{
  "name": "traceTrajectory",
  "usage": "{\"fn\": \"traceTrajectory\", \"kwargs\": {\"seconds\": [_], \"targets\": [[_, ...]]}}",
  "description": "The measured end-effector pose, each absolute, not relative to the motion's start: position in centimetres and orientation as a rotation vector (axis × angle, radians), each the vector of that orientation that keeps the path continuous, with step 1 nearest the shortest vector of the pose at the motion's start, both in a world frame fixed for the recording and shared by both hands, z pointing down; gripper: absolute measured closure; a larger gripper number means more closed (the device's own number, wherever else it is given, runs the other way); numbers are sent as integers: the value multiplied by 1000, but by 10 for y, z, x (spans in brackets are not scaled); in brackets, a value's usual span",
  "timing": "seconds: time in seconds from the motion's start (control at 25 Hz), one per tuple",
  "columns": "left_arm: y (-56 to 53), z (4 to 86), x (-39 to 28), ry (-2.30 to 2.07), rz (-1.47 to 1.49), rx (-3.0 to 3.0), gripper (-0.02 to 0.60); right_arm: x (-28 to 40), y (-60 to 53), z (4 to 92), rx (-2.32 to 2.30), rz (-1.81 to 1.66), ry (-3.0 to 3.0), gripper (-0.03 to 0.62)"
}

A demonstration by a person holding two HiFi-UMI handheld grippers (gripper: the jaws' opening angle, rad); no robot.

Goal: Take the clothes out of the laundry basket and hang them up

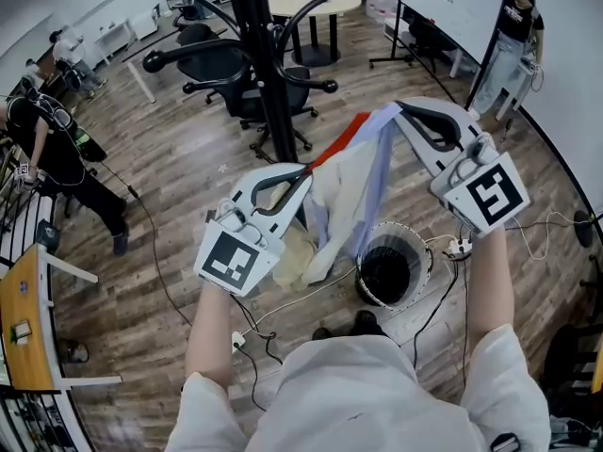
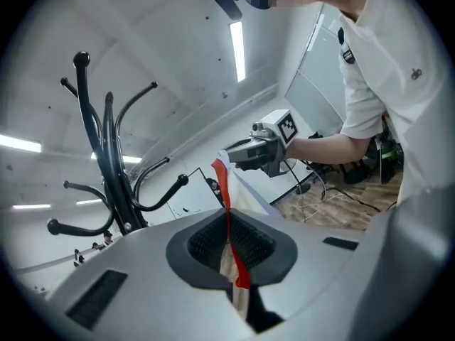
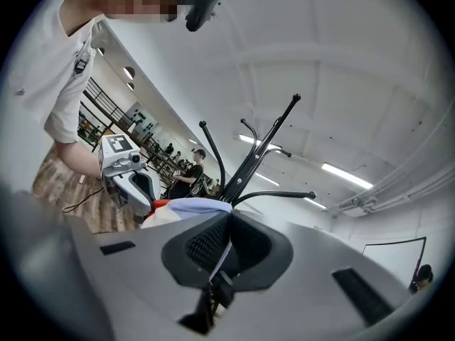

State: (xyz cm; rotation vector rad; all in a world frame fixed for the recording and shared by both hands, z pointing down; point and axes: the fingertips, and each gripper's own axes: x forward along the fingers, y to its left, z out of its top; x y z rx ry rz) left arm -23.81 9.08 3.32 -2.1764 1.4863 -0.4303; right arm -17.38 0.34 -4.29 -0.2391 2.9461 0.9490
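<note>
**A:** What does the left gripper (image 2: 229, 240) have hold of?

**B:** Its jaws are pressed shut on a red edge of the garment (image 1: 344, 201). The red strip runs up out of the pads toward the other hand.

**A:** And the right gripper (image 3: 226, 243)?

**B:** Shut as well, pinching a pale lavender edge of the same garment. The person holds the two grippers apart and level. The cloth is stretched between them, and its cream body sags below.

**A:** Where is that in relation to the laundry basket (image 1: 426, 264)?

**B:** It is lifted clear above it. The basket stands on the wood floor (image 1: 179, 205), close in front of the person. In the head view the hanging cloth covers part of the basket's left rim.

**A:** What lies beyond the cloth?

**B:** The black coat stand (image 1: 267, 73), directly behind the stretched garment. Its curved arms spread out to both sides.

**A:** Is anything crowding the stand?

**B:** Black office chairs (image 1: 219, 69) sit around its base, and a round table (image 1: 316, 3) is further back. Cables (image 1: 283, 301) trail over the floor beside the basket.

**A:** And further out?

**B:** A whiteboard (image 1: 450, 3) stands at the far right, with a bystander (image 1: 513, 31) next to it. A figure in black (image 1: 58, 153) is well off to the left, near a desk with an orange top (image 1: 19, 318).
</note>
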Motion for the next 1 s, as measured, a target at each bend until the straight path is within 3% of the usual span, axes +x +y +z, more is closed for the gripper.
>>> {"fn": "traceTrajectory", "kwargs": {"seconds": [1.0], "targets": [[80, -98, -309, 1840, -537, -1625, 560, -227, -53, -126, -71, 1006, 2770, 583]]}}
